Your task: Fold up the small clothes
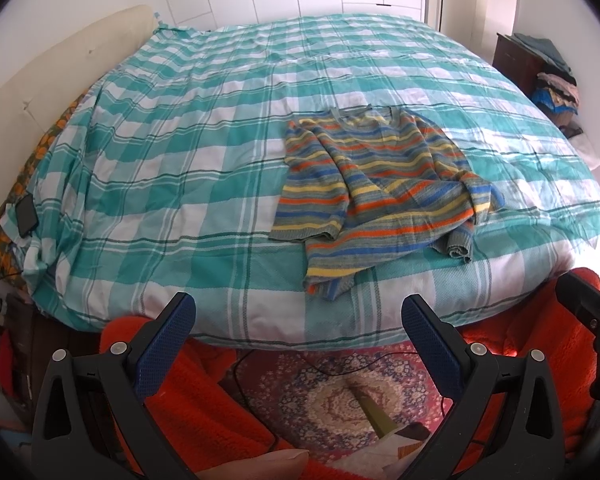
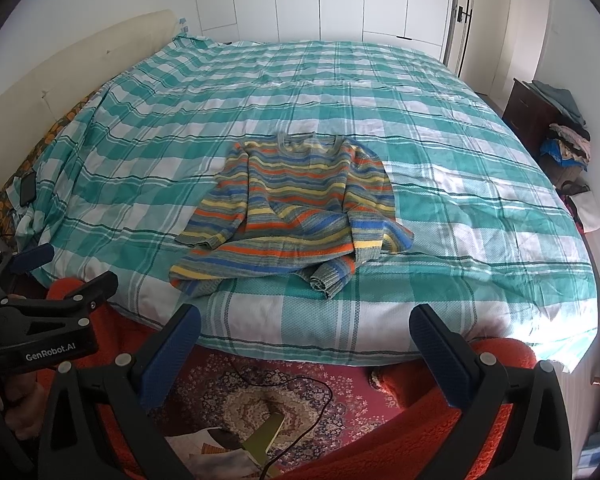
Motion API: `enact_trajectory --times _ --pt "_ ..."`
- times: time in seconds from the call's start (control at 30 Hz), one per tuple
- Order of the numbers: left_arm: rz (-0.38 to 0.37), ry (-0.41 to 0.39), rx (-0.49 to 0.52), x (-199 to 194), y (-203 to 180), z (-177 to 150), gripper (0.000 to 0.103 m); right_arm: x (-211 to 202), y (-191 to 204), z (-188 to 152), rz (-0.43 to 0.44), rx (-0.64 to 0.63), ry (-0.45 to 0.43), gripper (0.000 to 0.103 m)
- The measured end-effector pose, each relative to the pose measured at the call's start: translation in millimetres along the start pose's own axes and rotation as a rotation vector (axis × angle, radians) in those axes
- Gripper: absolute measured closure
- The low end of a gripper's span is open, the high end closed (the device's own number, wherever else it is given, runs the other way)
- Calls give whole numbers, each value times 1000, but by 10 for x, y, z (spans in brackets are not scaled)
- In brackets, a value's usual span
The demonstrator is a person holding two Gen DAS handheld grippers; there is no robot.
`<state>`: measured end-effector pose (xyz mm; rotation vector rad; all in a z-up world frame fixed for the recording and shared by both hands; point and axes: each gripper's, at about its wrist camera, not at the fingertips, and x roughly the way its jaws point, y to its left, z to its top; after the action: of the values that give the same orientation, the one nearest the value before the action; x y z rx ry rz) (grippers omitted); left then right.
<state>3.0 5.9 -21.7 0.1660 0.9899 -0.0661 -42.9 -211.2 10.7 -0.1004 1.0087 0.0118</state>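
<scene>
A small striped knit sweater [image 1: 374, 184] in orange, yellow, blue and grey lies crumpled near the front edge of the bed, neck away from me; it also shows in the right wrist view [image 2: 296, 204]. One sleeve is folded across the body and a cuff [image 2: 332, 276] is rolled up at the front. My left gripper [image 1: 300, 312] is open and empty, held in front of the bed edge, short of the sweater. My right gripper [image 2: 306, 322] is open and empty, also short of the bed edge. The left gripper's body [image 2: 48, 332] shows at left in the right wrist view.
The bed carries a green and white checked cover [image 1: 180, 152]. A cream headboard [image 1: 60, 80] stands at the left. A dark nightstand with piled clothes [image 2: 564, 140] stands at the right. A patterned rug [image 2: 284, 392] with a cable lies below. Orange cloth [image 1: 204, 400] covers my legs.
</scene>
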Motion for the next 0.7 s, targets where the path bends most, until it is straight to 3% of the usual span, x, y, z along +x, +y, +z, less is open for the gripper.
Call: enact_trajectory --times 0.7 --pt "-11 17 -1 23 -32 -43 0 -1 68 -53 8 1 11 0"
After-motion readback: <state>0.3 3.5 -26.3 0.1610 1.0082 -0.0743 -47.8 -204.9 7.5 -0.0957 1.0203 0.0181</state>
